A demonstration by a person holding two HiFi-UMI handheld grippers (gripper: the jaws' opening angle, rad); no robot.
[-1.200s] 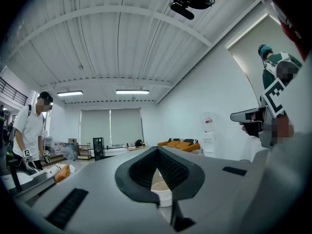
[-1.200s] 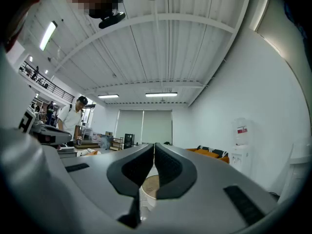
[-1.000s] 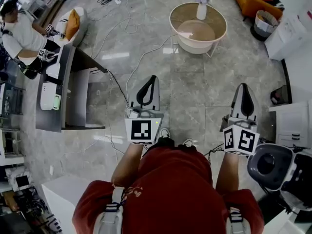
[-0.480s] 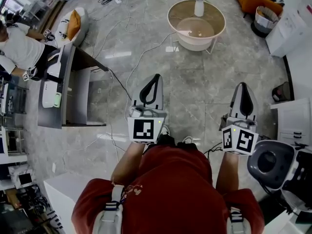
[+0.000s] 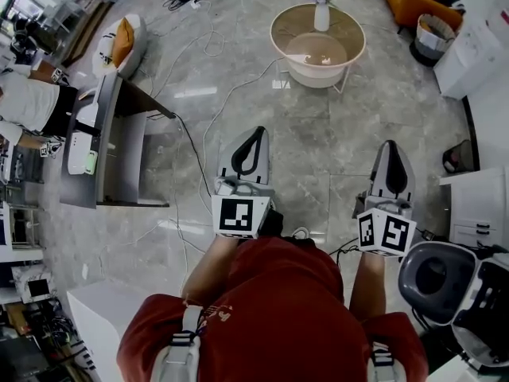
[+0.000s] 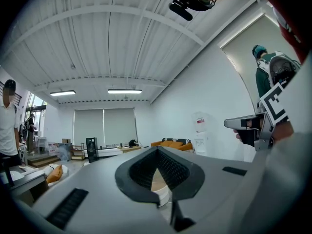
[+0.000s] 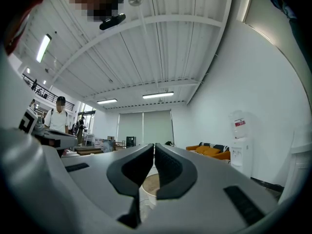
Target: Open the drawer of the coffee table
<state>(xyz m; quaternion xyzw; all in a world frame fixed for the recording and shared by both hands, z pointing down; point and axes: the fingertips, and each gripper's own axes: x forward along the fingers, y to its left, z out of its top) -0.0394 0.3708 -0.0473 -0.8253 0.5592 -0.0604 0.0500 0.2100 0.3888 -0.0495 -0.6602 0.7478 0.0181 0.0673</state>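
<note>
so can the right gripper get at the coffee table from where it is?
Probably not yet. The right gripper, shut and empty, hangs well short of the coffee table; only open floor lies between them, so nothing blocks the way.

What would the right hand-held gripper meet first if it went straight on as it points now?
Probably nothing near: the right hand-held gripper points level, above the round coffee table, toward the far window blinds. Depth is unclear.

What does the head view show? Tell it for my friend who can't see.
A person in a red shirt holds out a grey left gripper and right gripper, both shut and empty, over a grey marble floor. Farther ahead stands a round cream coffee table bearing a white vase.
</note>
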